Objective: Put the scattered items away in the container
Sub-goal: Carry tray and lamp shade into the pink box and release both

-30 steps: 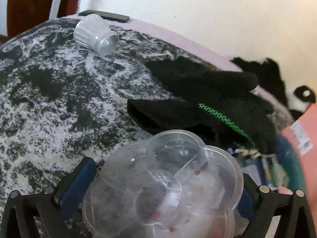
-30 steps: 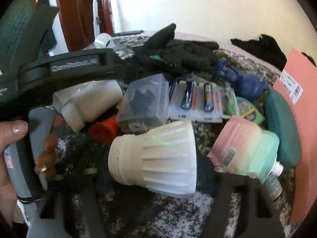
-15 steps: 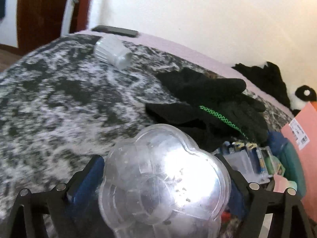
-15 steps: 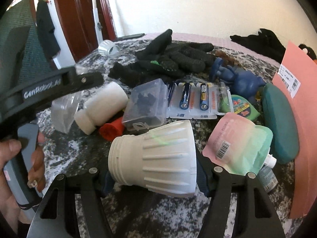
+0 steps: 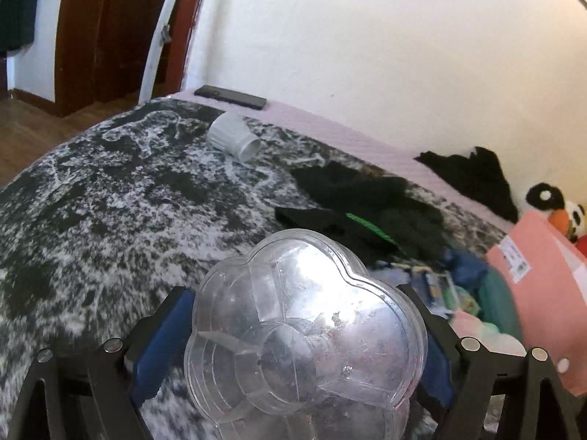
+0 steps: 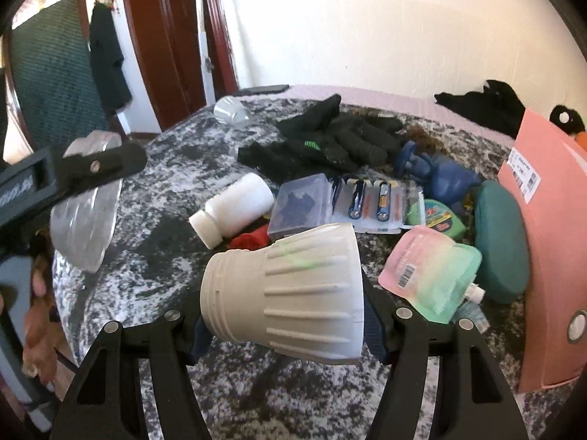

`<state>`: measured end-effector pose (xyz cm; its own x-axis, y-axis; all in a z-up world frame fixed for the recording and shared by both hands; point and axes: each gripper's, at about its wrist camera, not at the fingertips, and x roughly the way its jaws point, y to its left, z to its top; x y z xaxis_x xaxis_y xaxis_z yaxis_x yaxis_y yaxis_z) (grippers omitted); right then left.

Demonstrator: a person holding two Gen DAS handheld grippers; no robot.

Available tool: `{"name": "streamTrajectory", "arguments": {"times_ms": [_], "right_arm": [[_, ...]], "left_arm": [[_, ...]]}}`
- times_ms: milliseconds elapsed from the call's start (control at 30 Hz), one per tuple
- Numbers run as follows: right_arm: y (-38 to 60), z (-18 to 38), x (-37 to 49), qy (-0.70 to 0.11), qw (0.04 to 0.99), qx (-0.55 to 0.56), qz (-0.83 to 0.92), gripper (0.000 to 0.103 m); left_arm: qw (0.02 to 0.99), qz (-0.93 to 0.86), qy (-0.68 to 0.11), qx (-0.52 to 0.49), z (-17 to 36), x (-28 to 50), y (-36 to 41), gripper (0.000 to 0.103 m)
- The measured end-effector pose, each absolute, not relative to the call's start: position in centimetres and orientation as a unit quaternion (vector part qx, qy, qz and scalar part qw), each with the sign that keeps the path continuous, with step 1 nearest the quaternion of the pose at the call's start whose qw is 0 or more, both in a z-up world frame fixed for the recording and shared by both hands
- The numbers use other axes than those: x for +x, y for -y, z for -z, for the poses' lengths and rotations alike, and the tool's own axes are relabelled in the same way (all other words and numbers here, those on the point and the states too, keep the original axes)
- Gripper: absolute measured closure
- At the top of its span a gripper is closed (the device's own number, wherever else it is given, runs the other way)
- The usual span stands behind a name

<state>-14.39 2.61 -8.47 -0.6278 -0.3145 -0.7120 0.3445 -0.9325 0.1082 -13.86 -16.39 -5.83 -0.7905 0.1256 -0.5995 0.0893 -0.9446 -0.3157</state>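
My left gripper (image 5: 304, 330) squeezed a clear flower-shaped box (image 5: 306, 324), my right gripper (image 6: 286, 324) squeezed a white ribbed cup (image 6: 290, 293), and gloves (image 6: 326, 143) and batteries (image 6: 368, 201) still waited.

A clear flower-shaped lid (image 5: 304, 333) sits over a black-and-white mottled cover (image 5: 110, 220); at two o'clock lie black gloves (image 5: 370, 205) with a green stripe, at three o'clock a salmon-pink folder (image 5: 539, 286), and in the other view a ribbed white bulb base (image 6: 290, 293)
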Motion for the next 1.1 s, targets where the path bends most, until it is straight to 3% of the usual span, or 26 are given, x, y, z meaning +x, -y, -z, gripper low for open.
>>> {"name": "streamTrajectory", "arguments": {"times_ms": [500, 1100], "right_arm": [[-11.9, 1.0, -7.7, 0.025, 0.159, 0.324, 0.932, 0.035], [-34.5, -7.8, -1.2, 0.146, -0.023, 0.180, 0.973, 0.035]], "left_arm": [[0.075, -0.953, 0.107, -0.274, -0.4, -7.6, 6.6, 0.013], [0.252, -0.941, 0.055, -0.218, -9.2, -7.5, -14.5, 0.013]]}}
